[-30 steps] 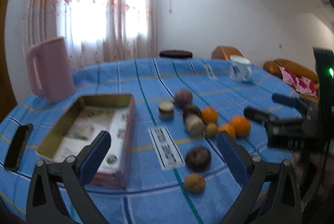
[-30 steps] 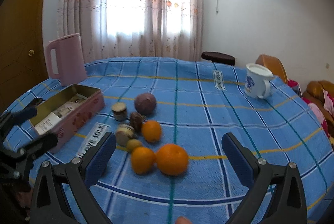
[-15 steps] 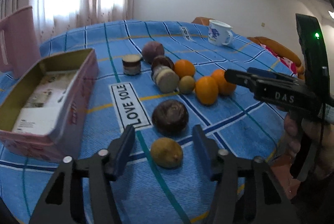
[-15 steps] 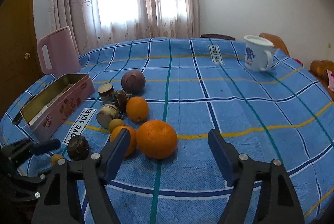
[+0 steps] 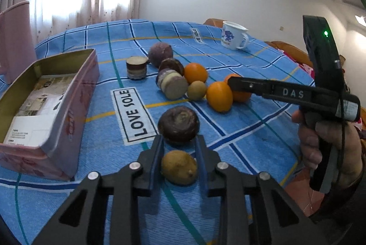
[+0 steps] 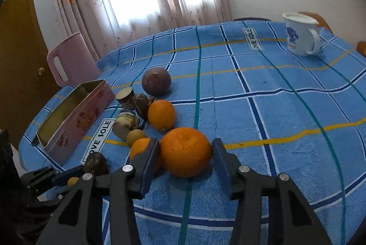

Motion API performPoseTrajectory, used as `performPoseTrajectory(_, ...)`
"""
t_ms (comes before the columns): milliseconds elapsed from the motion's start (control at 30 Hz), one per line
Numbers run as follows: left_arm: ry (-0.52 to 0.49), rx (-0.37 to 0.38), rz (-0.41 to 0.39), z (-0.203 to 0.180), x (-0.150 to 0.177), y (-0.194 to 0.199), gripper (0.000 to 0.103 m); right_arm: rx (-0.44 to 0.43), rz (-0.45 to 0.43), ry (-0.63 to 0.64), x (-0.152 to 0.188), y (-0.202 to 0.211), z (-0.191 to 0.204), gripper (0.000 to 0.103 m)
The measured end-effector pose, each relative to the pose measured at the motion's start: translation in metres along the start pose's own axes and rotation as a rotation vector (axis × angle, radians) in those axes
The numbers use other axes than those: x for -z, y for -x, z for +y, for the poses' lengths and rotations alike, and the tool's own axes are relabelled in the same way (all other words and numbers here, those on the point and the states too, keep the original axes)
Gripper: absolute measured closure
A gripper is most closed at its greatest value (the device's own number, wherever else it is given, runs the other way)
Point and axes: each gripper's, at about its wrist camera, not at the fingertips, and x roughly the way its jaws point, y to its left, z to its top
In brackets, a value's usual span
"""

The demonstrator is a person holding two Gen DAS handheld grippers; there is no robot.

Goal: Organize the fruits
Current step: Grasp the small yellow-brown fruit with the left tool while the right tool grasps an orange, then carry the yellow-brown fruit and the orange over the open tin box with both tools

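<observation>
In the left wrist view, the left gripper (image 5: 179, 146) had its fingers drawn in narrow around a small yellow-brown fruit (image 5: 179, 167) on the blue checked cloth (image 5: 240, 128); the pads lay just beside its flanks, and firm contact could not be told. A dark wrinkled fruit (image 5: 178, 125) sat just past the fingertips. Further on lay a cut fruit (image 5: 171, 84), a small can (image 5: 137, 67), a purple fruit (image 5: 160, 54) and two oranges (image 5: 219, 96). An open pink tin (image 5: 68, 117) stood to the left, a white cup (image 5: 233, 38) far off. The right gripper (image 5: 235, 82) reached in from the right, over the oranges.

In the right wrist view, the right gripper (image 6: 185, 151) had its fingers partly closed about a large orange (image 6: 185, 151), the left pad close against it, the right pad a sliver off. A smaller orange (image 6: 140, 148) touched it on the left; another orange (image 6: 161, 114) lay beyond. The pink tin (image 6: 75, 121) and a pink jug (image 6: 73, 62) stood at left, the cup (image 6: 297, 37) at far right.
</observation>
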Motion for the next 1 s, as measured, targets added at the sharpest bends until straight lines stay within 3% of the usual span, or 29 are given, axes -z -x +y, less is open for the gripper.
performPoseTrajectory(500,-0.008,-0.030,-0.093,0.005,-0.012,0.023,0.074,0.015,-0.112,0.084,-0.011,0.029,0.021,0.055)
performPoseTrajectory(1000,0.033,-0.124,-0.194,0.046,-0.033,0.053,0.074,-0.063,-0.149,0.200,-0.035,0.021,0.074,0.055)
